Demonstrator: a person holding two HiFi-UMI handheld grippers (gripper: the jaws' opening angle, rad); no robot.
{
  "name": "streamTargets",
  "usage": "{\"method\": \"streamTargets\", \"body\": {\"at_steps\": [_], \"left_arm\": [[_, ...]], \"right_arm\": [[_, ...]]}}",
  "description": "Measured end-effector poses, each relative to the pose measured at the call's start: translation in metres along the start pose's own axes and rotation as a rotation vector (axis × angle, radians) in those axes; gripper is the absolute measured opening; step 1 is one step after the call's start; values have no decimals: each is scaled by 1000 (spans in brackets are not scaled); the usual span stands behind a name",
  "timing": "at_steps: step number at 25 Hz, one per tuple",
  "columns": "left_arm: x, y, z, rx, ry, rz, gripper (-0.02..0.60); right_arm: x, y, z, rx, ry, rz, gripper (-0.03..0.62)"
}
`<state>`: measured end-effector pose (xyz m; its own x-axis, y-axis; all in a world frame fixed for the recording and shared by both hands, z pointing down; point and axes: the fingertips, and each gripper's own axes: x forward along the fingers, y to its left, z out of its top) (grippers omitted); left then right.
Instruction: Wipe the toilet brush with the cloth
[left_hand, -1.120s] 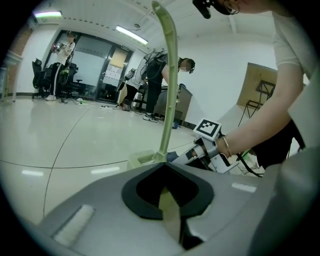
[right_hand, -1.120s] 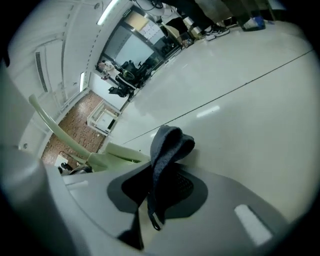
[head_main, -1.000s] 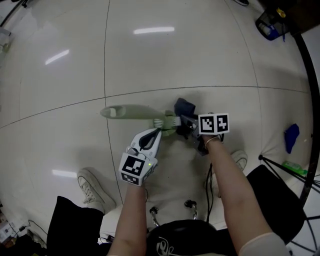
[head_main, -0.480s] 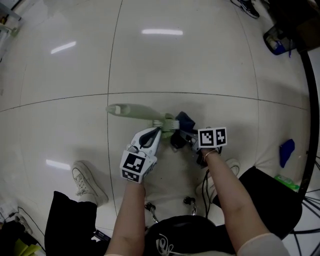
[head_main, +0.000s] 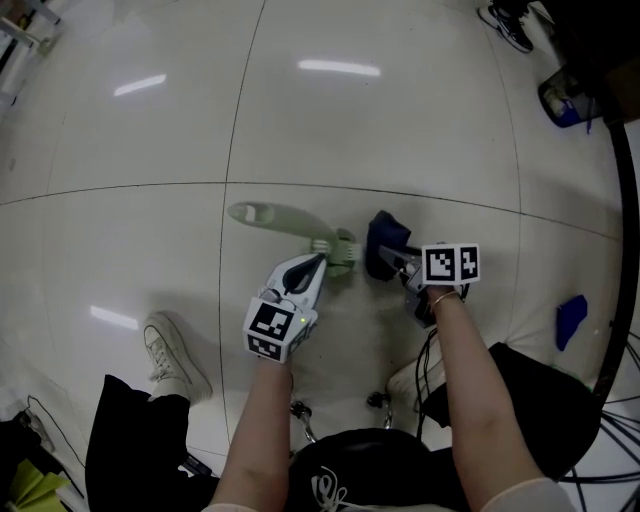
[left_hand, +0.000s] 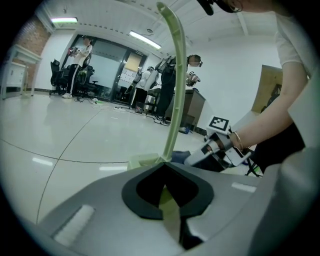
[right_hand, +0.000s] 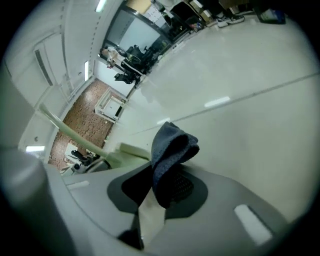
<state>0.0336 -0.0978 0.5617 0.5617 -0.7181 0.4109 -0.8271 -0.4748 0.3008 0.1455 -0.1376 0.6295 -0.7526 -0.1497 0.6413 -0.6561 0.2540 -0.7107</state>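
Head view, left claw (head_main: 322, 257) clamps toilet brush (head_main: 275, 217), its head seemingly half-hidden, right claw (head_main: 393, 259) pinches cloth (head_main: 385, 234).

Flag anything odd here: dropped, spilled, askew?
Nothing stands out. The left gripper is shut on the toilet brush. The right gripper is shut on the dark cloth, just beside the brush. Only stray: a small blue item on the floor at far right, too small to identify.

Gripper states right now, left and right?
Left gripper: shut on the brush.
Right gripper: shut on the cloth.
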Motion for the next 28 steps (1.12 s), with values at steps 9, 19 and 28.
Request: {"method": "streamTargets", "body": {"at_steps": [9, 19, 28], "left_arm": [[0, -4, 2, -32, -14, -22, 6], [0, -2, 5, -41, -22, -9, 6], [-2, -1, 4, -36, -19, 2, 6]], "right_arm": [[31, 133, 98, -472, -56, 214, 70], [99, 129, 52, -565, 342, 234, 69], [91, 69, 46, -415, 388, 158, 69]]}}
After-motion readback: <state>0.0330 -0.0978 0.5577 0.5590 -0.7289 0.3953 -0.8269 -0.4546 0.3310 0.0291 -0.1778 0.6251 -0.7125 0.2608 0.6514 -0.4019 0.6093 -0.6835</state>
